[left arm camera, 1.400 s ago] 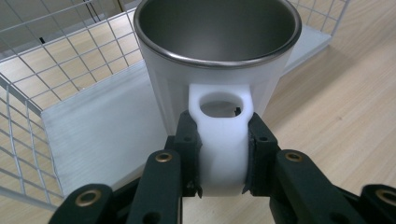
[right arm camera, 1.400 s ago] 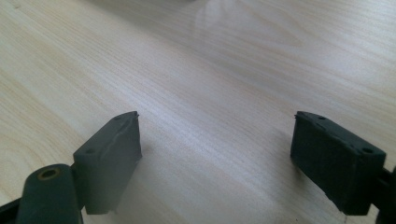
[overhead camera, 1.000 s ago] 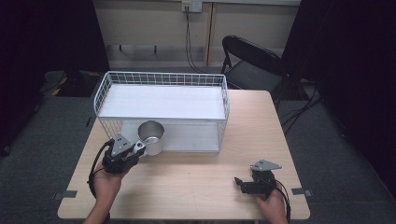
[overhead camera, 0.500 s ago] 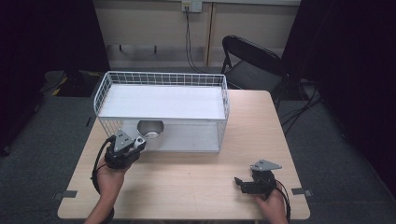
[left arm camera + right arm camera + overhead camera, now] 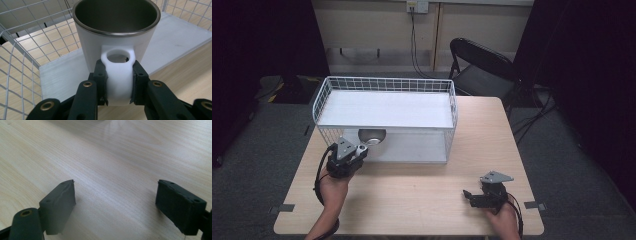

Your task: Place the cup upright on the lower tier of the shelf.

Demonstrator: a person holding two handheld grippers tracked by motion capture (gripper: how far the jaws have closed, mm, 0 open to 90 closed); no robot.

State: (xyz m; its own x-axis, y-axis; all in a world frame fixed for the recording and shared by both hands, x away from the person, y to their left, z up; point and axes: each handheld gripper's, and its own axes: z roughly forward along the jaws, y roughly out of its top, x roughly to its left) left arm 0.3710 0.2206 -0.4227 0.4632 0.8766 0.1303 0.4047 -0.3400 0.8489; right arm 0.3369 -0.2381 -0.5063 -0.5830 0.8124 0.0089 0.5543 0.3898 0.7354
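Left claw clamped on mug handle, keeping cup upright at basket front, left of centre frame, likely for placing. Right claw wide open, empty, idle on surface.

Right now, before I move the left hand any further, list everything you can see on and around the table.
mug: 1, white with steel inside, held by its handle at the basket's open front
wire basket: 1, white, on the table's far half
table: 1, light wood
folding chair: 1, black, behind the table's far right corner
wall socket: 1, with a cable hanging down, on the back wall
left gripper: 1, black, jaws clamped on the mug's handle
right gripper: 1, black, jaws apart, low over bare table near the front right
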